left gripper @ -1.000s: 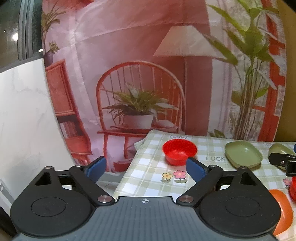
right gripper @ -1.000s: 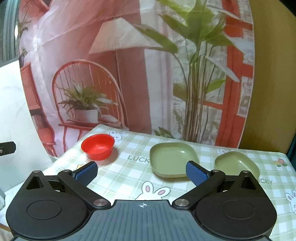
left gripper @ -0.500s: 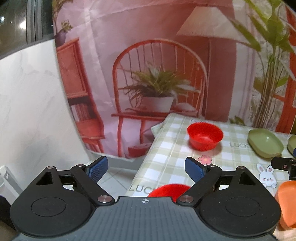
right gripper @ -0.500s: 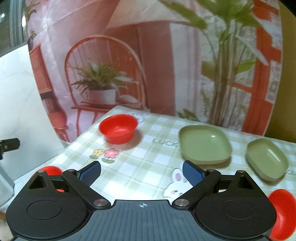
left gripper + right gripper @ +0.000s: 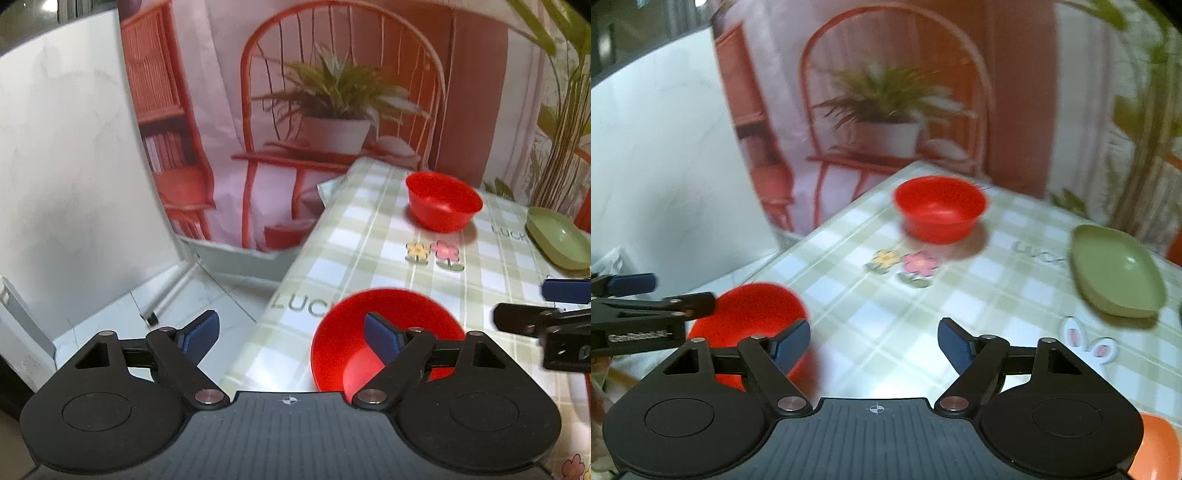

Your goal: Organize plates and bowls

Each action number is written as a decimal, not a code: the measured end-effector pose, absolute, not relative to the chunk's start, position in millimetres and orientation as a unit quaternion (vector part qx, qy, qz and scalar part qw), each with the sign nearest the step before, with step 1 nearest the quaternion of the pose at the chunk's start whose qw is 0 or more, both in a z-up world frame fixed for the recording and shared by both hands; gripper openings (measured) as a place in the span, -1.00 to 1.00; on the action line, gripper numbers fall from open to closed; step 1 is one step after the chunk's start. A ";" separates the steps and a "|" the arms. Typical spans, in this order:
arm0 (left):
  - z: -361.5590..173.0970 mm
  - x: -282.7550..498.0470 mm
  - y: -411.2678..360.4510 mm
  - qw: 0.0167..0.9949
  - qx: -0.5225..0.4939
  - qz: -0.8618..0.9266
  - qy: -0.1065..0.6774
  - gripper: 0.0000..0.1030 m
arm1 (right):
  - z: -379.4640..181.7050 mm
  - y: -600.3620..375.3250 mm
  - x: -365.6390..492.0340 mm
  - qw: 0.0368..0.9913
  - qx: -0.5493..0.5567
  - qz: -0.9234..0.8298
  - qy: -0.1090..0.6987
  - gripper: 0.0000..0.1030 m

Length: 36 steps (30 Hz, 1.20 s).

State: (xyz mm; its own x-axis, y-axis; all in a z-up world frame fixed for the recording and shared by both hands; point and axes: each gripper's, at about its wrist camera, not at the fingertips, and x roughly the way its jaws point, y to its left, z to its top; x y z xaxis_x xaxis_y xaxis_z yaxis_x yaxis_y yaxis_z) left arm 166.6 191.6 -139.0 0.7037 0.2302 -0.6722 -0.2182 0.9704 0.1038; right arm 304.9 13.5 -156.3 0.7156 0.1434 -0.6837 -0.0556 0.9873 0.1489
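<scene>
A red bowl (image 5: 354,332) sits at the near left corner of the checked tablecloth (image 5: 369,236). My left gripper (image 5: 291,334) hovers over it with its jaws wide and closing; the bowl's left rim lies between them, untouched, and the right finger overlaps the bowl's inside. My right gripper (image 5: 873,341) is just right of that same bowl (image 5: 753,310), jaws closing over bare cloth, with its left finger in front of the bowl's right edge. A second red bowl (image 5: 940,210) stands farther back. A green plate (image 5: 1115,273) lies to the right.
The table's left edge drops to a tiled floor (image 5: 147,332) and a white wall. A printed backdrop hangs behind the table. An orange dish (image 5: 1156,443) shows at the lower right. Each gripper appears in the other's view: the right gripper (image 5: 521,304), the left gripper (image 5: 683,291).
Both grippers have dropped and tilted down toward the table's near left corner. The near red bowl has come into view under them. The right jaws have narrowed visibly.
</scene>
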 end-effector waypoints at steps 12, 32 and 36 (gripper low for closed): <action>-172.5 165.5 192.9 0.911 -0.026 0.111 0.396 0.11 | -181.7 30.8 317.2 0.904 0.069 0.096 0.410 -0.10; -178.0 176.0 174.4 0.900 -0.022 0.094 0.425 -0.53 | -175.8 19.0 303.0 0.908 0.089 0.109 0.395 -0.63; -176.1 173.8 175.9 0.903 -0.027 0.088 0.419 -0.53 | -177.4 9.5 301.6 0.907 0.107 0.102 0.394 -0.66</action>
